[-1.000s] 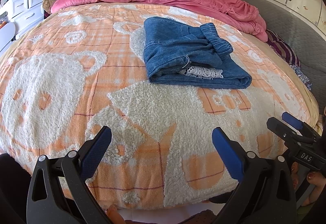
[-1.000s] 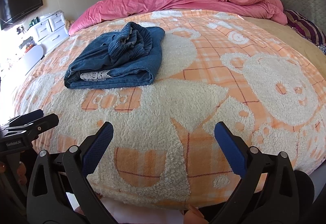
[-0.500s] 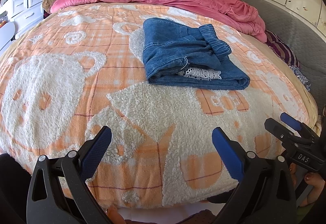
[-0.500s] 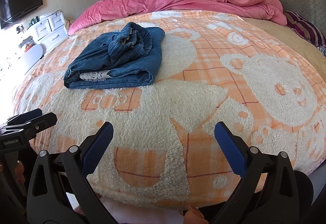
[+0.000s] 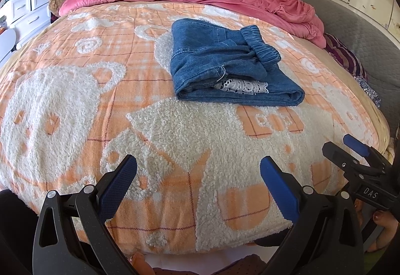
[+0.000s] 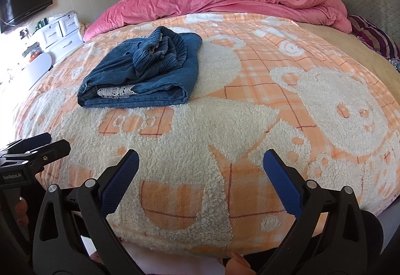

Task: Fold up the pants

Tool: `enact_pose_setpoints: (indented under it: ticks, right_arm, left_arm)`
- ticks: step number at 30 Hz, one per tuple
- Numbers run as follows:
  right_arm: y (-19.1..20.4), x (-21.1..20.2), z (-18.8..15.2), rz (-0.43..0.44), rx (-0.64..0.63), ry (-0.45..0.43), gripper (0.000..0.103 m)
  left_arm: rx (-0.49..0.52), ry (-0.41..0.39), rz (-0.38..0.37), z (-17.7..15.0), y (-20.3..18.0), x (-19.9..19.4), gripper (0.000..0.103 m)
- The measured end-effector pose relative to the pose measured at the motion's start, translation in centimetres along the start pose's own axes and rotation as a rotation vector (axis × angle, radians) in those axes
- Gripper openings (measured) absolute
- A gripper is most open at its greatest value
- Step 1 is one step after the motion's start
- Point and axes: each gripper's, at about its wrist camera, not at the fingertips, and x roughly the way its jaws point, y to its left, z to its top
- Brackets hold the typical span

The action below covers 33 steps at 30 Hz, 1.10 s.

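Pants (image 5: 225,67), denim, folded into a compact stack, white lace showing at the near edge: lying on the blanket (image 5: 75,100), toward the bed's middle. We are holding the left gripper (image 5: 198,172) and right gripper (image 6: 201,167) at the near edge, well apart from them, both gaping wide and gripping nothing. Pink duvet (image 6: 225,0) is bunching beyond.

The left gripper (image 5: 198,175) has 2 black plastic arms with blue bumpy pads (image 5: 117,185) and round silver screws. The right gripper (image 6: 201,171) looks the same. White letters on its side say "DAS". The other one's label says "GenRobot.AI".
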Motion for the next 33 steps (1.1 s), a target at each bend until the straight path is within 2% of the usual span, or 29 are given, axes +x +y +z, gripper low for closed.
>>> enact_pose_setpoints:
  ticks: [12,27,33]
  right_arm:
    - [0.1,0.0,0.0,0.001,0.0,0.003,0.094]
    - [-0.1,0.2,-0.1,-0.006,-0.003,0.006,0.094]
    - [-0.8,0.6,0.1,-0.002,0.009,0.016,0.094]
  left_arm:
    - [0.031,0.013,-0.05,-0.1,-0.9,-0.1,0.099]
    - [0.025,0.029,-0.025,0.1,-0.9,0.1,0.099]
    - [0.031,0.047,0.012,0.3,-0.9,0.6,0.099]
